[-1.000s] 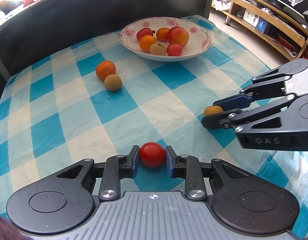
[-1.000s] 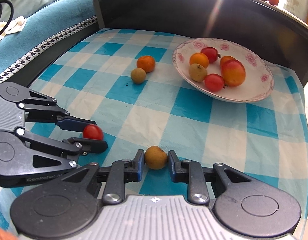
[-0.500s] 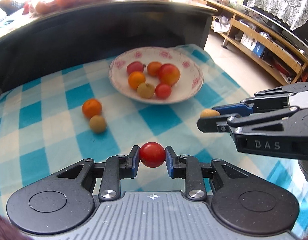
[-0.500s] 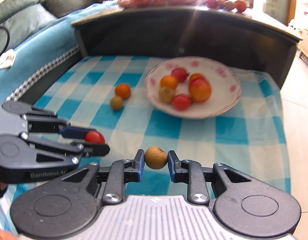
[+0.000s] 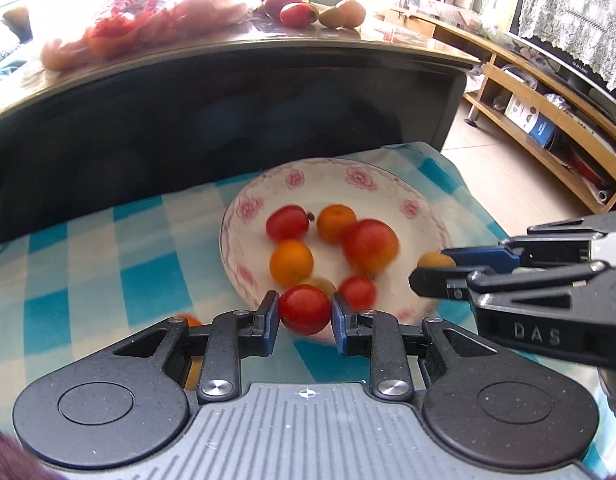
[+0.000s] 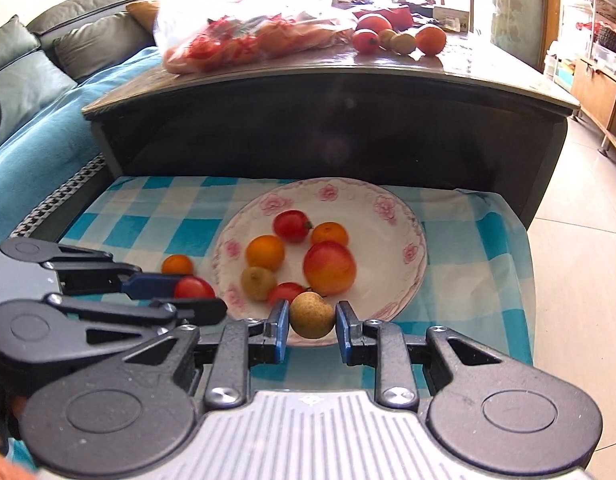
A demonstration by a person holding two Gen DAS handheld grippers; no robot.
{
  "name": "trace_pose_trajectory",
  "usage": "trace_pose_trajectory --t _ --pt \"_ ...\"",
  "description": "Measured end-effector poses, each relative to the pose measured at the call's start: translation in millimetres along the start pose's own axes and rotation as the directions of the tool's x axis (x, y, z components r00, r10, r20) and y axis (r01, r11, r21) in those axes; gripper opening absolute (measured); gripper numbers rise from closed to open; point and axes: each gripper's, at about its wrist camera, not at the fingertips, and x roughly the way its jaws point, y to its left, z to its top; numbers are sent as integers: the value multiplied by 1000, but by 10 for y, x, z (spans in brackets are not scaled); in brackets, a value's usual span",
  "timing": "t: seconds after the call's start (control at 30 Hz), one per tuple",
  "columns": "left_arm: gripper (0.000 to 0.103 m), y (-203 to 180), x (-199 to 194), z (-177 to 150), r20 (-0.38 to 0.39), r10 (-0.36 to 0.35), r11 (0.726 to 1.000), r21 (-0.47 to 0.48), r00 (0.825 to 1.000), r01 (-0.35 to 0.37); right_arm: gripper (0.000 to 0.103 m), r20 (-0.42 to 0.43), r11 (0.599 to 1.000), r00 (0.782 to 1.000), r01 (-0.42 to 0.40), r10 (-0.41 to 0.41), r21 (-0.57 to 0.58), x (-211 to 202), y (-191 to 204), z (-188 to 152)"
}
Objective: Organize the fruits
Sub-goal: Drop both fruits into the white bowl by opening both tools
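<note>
My left gripper (image 5: 304, 312) is shut on a red cherry tomato (image 5: 304, 309) and holds it above the near rim of the flowered white plate (image 5: 359, 180). My right gripper (image 6: 311, 318) is shut on a small tan fruit (image 6: 311, 314), also over the plate's near rim (image 6: 387, 308). The plate holds several fruits: a large red-orange one (image 6: 329, 267), oranges and tomatoes. The right gripper shows at the right of the left wrist view (image 5: 435, 270). The left gripper shows at the left of the right wrist view (image 6: 196, 294).
An orange (image 6: 177, 265) lies on the blue checked cloth (image 6: 148, 232) left of the plate. A dark table edge (image 6: 327, 128) rises just behind, with a bag of fruit (image 6: 248, 36) on top. Wooden shelves (image 5: 547, 120) stand to the right.
Both grippers have risen and moved forward with their fruits, from over the cloth to the plate's near rim. The plate now looks closer.
</note>
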Motion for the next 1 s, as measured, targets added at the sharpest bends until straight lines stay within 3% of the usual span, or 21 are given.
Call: trace_pose_trajectory --t 0.47,1.0 --pt "36 24 270 67 -19 5 1000 7 1000 -5 28 -33 1000 999 -3 2 -11 382 -102 68" --pt "45 161 -309 193 86 39 999 -10 996 -38 29 67 1000 998 19 -20 17 89 -97 217"
